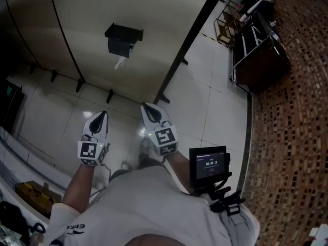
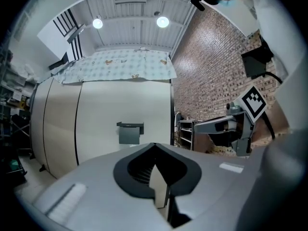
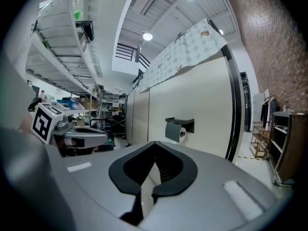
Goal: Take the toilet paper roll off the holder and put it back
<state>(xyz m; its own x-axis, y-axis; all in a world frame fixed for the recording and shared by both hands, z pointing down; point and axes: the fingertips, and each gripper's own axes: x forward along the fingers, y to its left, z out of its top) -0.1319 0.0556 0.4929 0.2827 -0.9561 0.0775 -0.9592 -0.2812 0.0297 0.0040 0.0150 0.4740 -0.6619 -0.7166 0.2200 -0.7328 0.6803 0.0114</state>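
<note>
A black toilet paper holder (image 1: 123, 36) hangs on the beige wall panel, with the white roll (image 1: 120, 61) showing below its cover. The holder (image 2: 130, 132) appears straight ahead in the left gripper view, and the holder (image 3: 176, 127) with its roll (image 3: 182, 134) sits right of centre in the right gripper view. Both grippers are held side by side well short of the wall. My left gripper (image 1: 100, 116) is shut with nothing in it. My right gripper (image 1: 147, 108) is shut and empty too.
A dark post (image 1: 188, 40) ends the wall panel on the right. A metal rack (image 1: 256, 40) stands against the brick wall (image 1: 297, 111). Shelving with clutter (image 3: 91, 114) fills the left side. A small screen (image 1: 207, 166) hangs at the person's waist.
</note>
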